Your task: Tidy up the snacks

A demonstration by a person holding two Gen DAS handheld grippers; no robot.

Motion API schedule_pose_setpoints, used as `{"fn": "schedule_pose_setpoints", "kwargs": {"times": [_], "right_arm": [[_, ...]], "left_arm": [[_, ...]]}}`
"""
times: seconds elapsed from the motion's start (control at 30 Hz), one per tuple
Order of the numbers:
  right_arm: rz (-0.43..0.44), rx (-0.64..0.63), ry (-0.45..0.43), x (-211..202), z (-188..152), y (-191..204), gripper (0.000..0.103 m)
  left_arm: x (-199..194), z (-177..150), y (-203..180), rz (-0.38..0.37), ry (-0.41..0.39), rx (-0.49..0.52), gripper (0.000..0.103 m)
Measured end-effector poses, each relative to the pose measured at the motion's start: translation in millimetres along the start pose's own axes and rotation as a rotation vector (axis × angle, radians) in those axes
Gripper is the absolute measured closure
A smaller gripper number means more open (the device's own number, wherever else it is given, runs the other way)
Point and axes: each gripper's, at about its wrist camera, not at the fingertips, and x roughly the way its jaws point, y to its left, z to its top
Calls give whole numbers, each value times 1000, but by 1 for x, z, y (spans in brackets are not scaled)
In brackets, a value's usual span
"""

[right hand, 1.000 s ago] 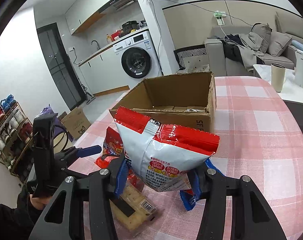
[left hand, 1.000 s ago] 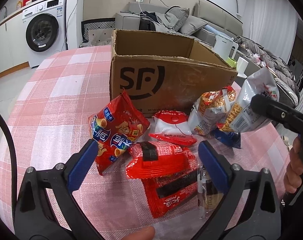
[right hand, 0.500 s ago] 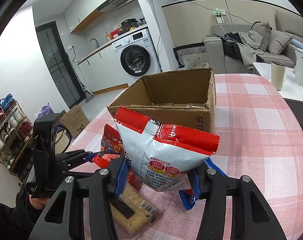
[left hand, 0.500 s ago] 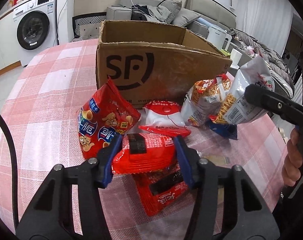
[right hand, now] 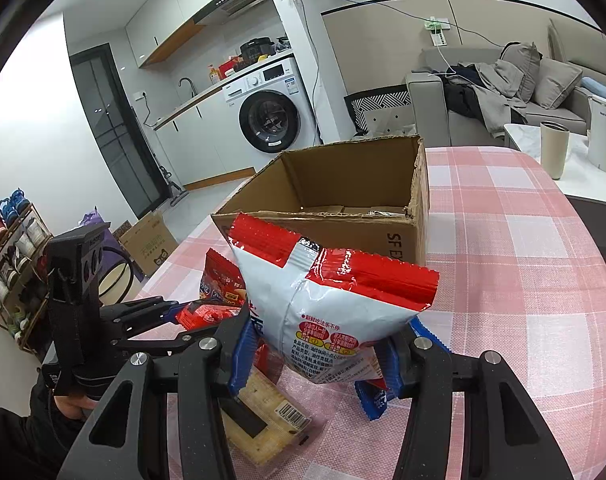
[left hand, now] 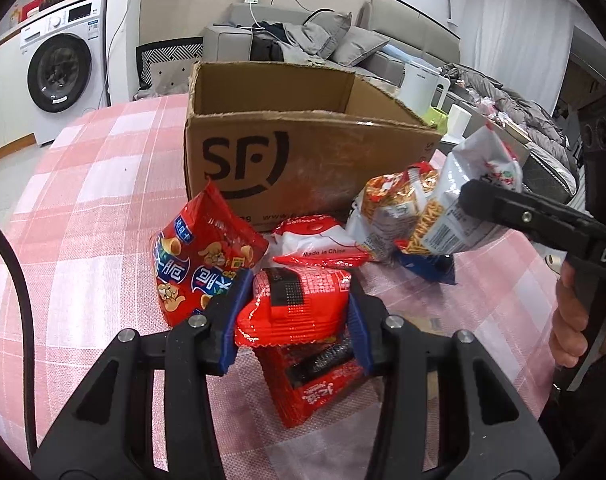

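Note:
My left gripper point(left hand: 297, 316) is closing tight on a small red snack packet point(left hand: 299, 304); the blue pads press both of its sides just above the table. It also shows in the right wrist view, left gripper point(right hand: 175, 314) with the red packet point(right hand: 207, 314) at its tip. My right gripper point(right hand: 315, 354) is shut on a white bag with a red top point(right hand: 327, 300), held upright above the table. The open cardboard box point(left hand: 311, 160) stands just behind the snacks, and in the right wrist view the box point(right hand: 343, 184) looks almost bare inside.
On the pink checked tablecloth point(left hand: 83, 200) lie a red chip bag point(left hand: 199, 264), a white-and-red packet point(left hand: 319, 240), an orange noodle bag point(left hand: 391, 208), a blue packet point(left hand: 427, 268) and a flat red packet point(left hand: 315, 384). A cracker pack point(right hand: 267, 428) lies under the right gripper.
The left gripper's jaws went from wide open to closed on the small red packet. The right gripper and its bag have stayed still.

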Motion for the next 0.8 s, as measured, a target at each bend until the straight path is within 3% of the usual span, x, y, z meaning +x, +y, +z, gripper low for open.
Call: {"fn": "schedule_pose_setpoints", "kwargs": {"times": [0.8], "right_arm": [[22,-4,-59,-20,7,0,51]], "left_arm": [[-68,15,7,2,-123,-22,61]]}}
